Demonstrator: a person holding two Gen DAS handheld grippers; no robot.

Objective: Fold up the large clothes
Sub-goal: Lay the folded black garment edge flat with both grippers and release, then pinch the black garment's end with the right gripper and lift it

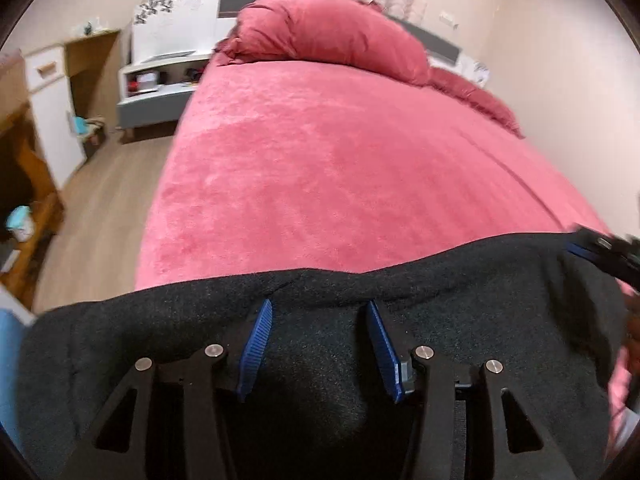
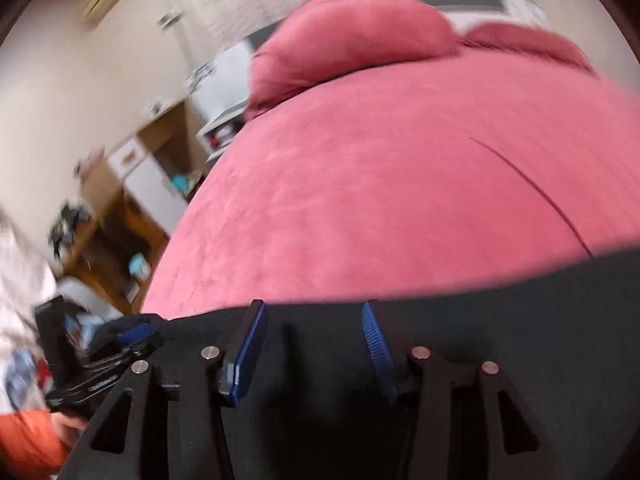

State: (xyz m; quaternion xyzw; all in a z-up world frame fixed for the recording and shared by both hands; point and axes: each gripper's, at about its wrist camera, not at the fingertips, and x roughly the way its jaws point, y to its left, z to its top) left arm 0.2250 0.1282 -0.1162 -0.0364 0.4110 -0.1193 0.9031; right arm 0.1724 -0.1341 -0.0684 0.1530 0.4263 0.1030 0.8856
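Dark garment (image 1: 328, 360) lies spread across the near end of the bed (image 1: 340, 168), its far hem running side to side over the pink bedspread. The rest of the bedspread beyond the hem is bare up to the pillows (image 1: 332, 32) at the head end.

Left gripper (image 1: 320, 354): jaws stand apart, about half wide. Blue pads (image 1: 256, 348) sit over the dark cloth just short of the hem, with fabric showing in the gap between them. Pads do not press together on a fold; cannot tell whether the tips touch the cloth.

Right gripper (image 2: 314, 350): same posture, jaws parted, blue fingers (image 2: 376, 348) above the garment close to its hem nearer the bed's right side. View is blurred. Nothing pinched between the pads.

Each gripper shows at the edge of the other's view, well apart along the hem.

Bedside cabinet (image 1: 160, 88) and wooden furniture stand on the floor left of the bed.
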